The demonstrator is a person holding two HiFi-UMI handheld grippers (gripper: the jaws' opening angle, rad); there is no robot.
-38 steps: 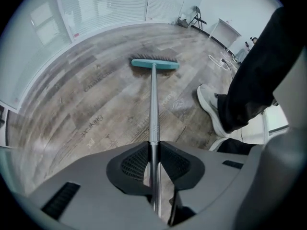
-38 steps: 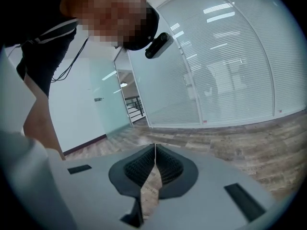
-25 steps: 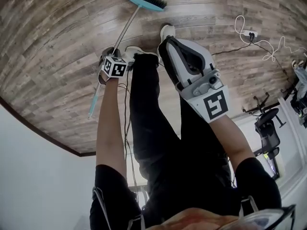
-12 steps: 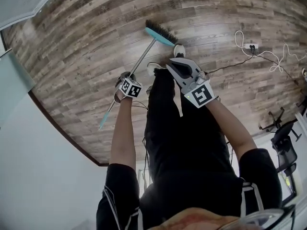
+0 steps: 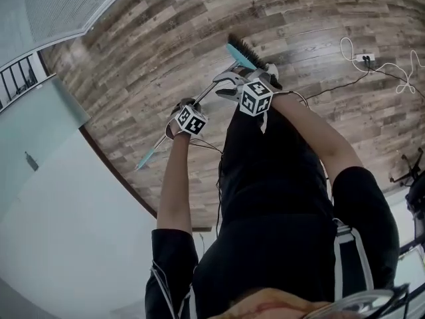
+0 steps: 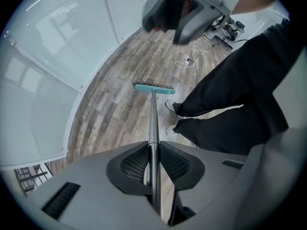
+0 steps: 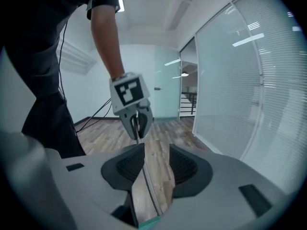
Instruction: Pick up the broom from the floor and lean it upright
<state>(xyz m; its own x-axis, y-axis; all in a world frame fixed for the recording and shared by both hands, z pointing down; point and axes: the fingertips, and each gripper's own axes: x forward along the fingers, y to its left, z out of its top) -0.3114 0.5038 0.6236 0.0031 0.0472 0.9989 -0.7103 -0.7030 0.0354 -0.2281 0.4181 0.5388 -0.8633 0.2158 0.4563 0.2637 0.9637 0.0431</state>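
- The left hand-held gripper [image 6: 153,150] is clenched on the broom [image 6: 153,116] handle, holding it raised and tilted, head low over the floor [image 5: 133,58].
- The right hand-held gripper [image 7: 157,162] has just been opening its jaws; the handle runs between them, unpressed.
- Still to do: lean it upright.

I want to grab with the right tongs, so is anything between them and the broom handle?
Nothing visible. The right tongs have just been opening and straddle the broom handle without gripping it; the left tongs clamp it farther up.
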